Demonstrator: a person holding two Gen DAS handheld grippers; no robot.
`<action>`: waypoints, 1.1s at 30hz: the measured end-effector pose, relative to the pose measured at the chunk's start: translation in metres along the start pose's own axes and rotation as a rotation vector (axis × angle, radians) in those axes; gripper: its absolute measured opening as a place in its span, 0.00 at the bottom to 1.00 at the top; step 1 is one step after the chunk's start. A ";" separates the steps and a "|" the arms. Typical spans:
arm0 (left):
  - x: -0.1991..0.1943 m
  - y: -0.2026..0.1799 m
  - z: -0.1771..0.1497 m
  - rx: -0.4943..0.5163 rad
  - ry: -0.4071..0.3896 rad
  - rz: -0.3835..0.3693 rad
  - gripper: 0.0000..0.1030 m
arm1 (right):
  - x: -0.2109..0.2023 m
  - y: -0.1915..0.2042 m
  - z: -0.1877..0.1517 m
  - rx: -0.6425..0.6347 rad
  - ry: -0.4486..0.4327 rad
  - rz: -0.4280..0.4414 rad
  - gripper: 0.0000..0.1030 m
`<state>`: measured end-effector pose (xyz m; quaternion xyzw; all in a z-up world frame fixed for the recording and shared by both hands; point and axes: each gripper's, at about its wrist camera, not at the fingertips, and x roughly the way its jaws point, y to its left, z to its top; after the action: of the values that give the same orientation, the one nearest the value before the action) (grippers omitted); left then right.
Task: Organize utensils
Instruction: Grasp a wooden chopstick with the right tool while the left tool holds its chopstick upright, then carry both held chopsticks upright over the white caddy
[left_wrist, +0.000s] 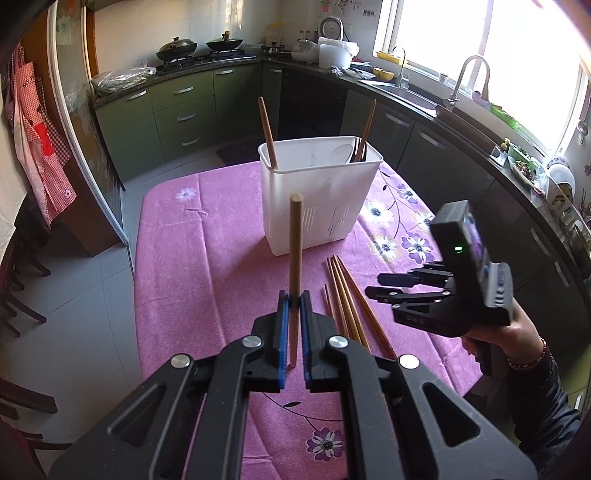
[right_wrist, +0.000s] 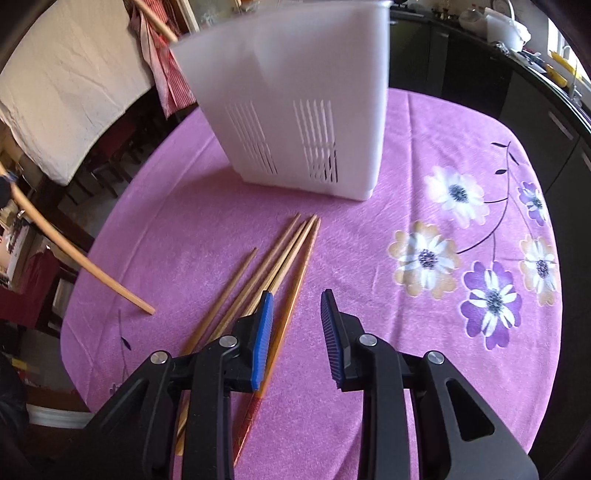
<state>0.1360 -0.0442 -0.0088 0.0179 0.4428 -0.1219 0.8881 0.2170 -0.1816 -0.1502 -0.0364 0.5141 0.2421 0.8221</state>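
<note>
Left tool (left_wrist: 294, 295): its blue-padded fingers are pressed together on a single light brown wooden chopstick (left_wrist: 294, 266), which stands upright between them above the worktop.
Right tool (right_wrist: 295, 314): jaws spread with nothing between them, low over the loose chopsticks — its left pad just above them.
Right hand (left_wrist: 517, 332): grips the right tool's handle at the right of the left wrist view; a bead bracelet and a dark sleeve show at the wrist.
Loose chopsticks (right_wrist: 280, 258): a bundle of brown wooden sticks lying flat on the worktop, near the holder, tips toward it.
Holder (left_wrist: 314, 192): tall white plastic utensil caddy with slotted walls, standing far on the worktop — two chopsticks lean inside, one at each end.
Worktop (left_wrist: 207, 240): covered by a pink-purple flowered cloth.
</note>
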 end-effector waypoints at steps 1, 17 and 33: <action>0.000 0.000 0.000 0.002 0.000 -0.001 0.06 | 0.005 0.002 0.001 -0.007 0.016 -0.008 0.26; -0.005 0.000 -0.005 0.018 -0.005 -0.011 0.06 | 0.038 0.024 0.009 -0.048 0.069 -0.135 0.07; -0.007 0.003 -0.006 0.013 -0.006 0.001 0.06 | -0.145 0.000 -0.023 0.034 -0.415 -0.071 0.07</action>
<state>0.1281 -0.0385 -0.0071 0.0234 0.4394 -0.1244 0.8893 0.1464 -0.2415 -0.0362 0.0101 0.3359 0.2068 0.9188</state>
